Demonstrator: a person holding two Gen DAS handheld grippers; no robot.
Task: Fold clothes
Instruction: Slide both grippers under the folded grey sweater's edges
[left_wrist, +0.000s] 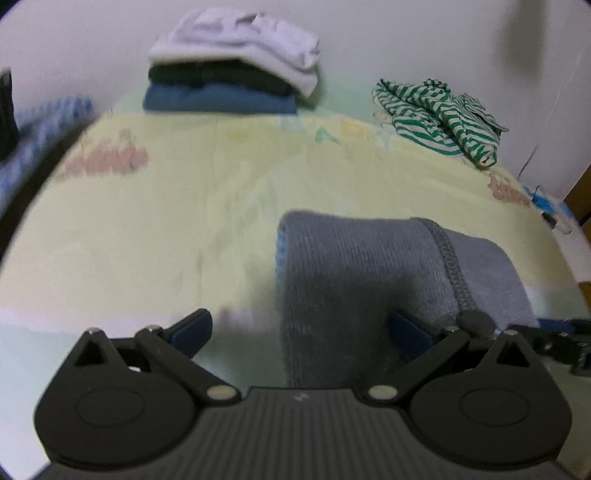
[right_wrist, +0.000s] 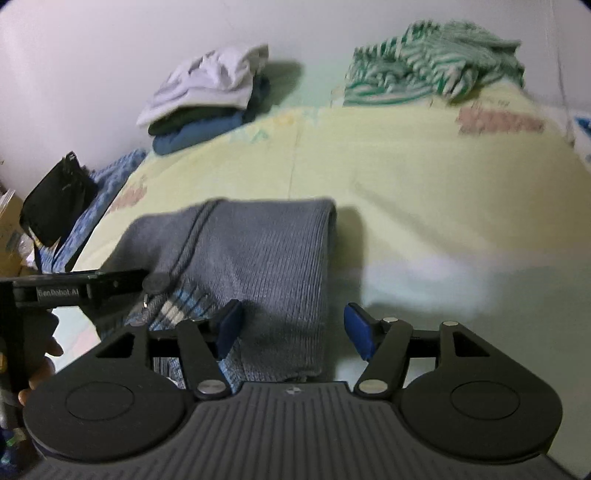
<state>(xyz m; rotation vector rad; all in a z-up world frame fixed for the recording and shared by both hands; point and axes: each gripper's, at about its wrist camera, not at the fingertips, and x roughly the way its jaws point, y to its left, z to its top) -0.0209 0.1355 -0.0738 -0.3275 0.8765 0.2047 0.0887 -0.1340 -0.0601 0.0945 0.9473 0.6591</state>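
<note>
- While both grippers hang low over the near edge of the bed, the grey knit garment lies folded on the pale yellow sheet right in front of them, its far end a smooth rounded fold.
- Seen from the left wrist, the left gripper stands with its blue pads wide apart; the garment's near end runs between them, against the right pad and clear of the left one.
- Seen from the right wrist, the right gripper also stands apart, the garment's ribbed panel between the pads; whether the left pad touches the knit cannot be told, and the right pad is clear of it.
- The garment is a ribbed grey knit with a thick raised seam running along it; light blue and white stripes show at its near left corner in the right view, and a thin blue edge shows on its left side in the left view.
- Far left by the wall sits a stack of folded clothes: white on top, dark in the middle, blue beneath.
- Far right lies a crumpled green-and-white striped garment, well apart from the stack.
</note>
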